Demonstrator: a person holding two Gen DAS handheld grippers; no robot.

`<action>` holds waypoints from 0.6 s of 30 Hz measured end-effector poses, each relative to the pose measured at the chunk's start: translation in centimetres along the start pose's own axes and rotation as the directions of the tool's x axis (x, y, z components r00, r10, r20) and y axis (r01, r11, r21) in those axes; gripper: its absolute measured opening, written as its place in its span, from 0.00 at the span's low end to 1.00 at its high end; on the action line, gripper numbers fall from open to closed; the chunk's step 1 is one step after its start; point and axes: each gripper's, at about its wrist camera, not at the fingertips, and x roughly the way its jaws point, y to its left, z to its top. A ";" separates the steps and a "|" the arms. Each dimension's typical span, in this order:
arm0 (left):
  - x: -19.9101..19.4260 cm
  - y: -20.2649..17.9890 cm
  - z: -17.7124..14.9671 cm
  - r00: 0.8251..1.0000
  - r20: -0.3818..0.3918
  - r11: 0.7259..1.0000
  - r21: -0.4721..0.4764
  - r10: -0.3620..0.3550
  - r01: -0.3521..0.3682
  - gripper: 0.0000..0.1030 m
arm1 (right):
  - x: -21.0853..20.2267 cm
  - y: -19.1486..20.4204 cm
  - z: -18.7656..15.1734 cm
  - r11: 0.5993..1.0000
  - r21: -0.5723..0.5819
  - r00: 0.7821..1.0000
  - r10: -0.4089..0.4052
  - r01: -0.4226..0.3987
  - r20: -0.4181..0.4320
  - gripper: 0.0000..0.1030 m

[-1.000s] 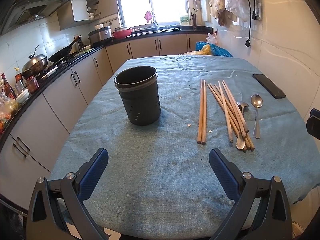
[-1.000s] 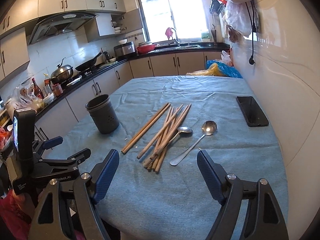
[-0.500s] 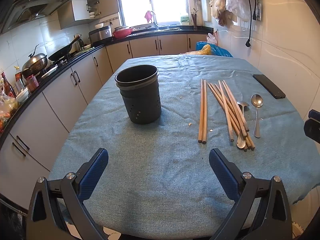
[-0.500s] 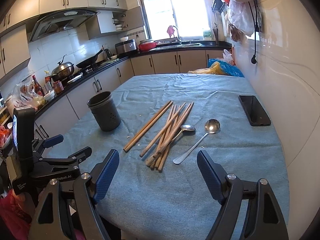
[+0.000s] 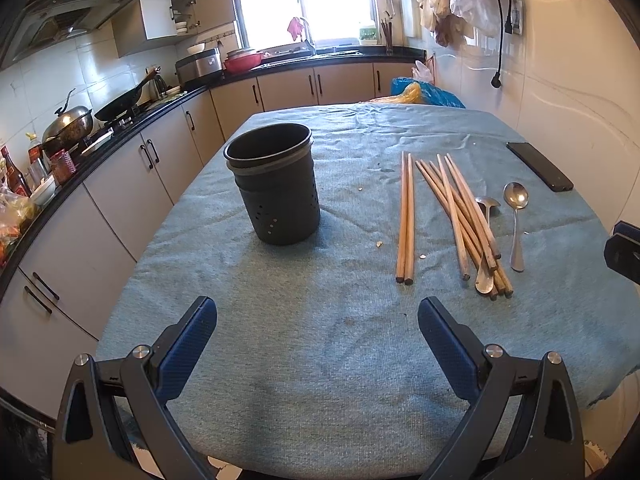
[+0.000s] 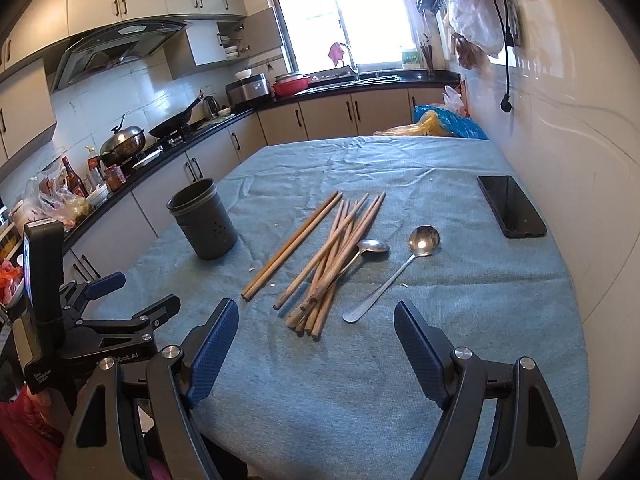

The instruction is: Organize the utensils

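Two black handheld grippers with blue fingers

Left gripper (image 5: pixel 318 330) and right gripper (image 6: pixel 316 328): black triangular frames, silver screws, textured blue fingers (image 6: pixel 212 354); red sleeve (image 6: pixel 24 432) at 8 o'clock.

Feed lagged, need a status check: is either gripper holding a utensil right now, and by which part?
Nothing is held. The left gripper and right gripper are both open and empty; chopsticks and both spoons lie on the table.

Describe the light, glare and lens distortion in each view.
Left wrist view: the bright window is blown out, the dark perforated utensil holder shades the cloth at its base, and fisheye bends the edges. Right wrist view: glare on the round steel spoon; curved walls.
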 end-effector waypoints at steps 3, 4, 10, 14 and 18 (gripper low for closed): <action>0.1 -0.2 0.1 1.000 -0.002 1.000 0.005 0.003 -0.003 0.98 | 0.3 -0.5 0.0 1.000 0.012 1.000 0.000 0.000 -0.009 0.82; 0.2 -0.2 0.1 1.000 -0.003 1.000 0.007 0.004 -0.003 0.98 | 0.4 -0.8 0.0 1.000 0.017 1.000 -0.002 0.002 -0.010 0.82; 0.8 -0.8 0.6 1.000 -0.010 1.000 0.023 0.014 -0.014 0.98 | 1.0 -2.7 0.2 0.998 0.063 1.000 -0.010 0.011 -0.023 0.82; 1.3 -1.3 1.3 1.000 -0.019 0.999 0.035 0.004 -0.004 0.98 | 1.7 -4.3 0.9 0.996 0.079 0.999 -0.033 0.035 -0.031 0.81; 2.2 -1.5 2.7 0.999 -0.046 0.999 0.029 -0.028 0.029 0.98 | 2.8 -6.8 1.8 0.991 0.130 0.998 -0.024 0.031 -0.055 0.73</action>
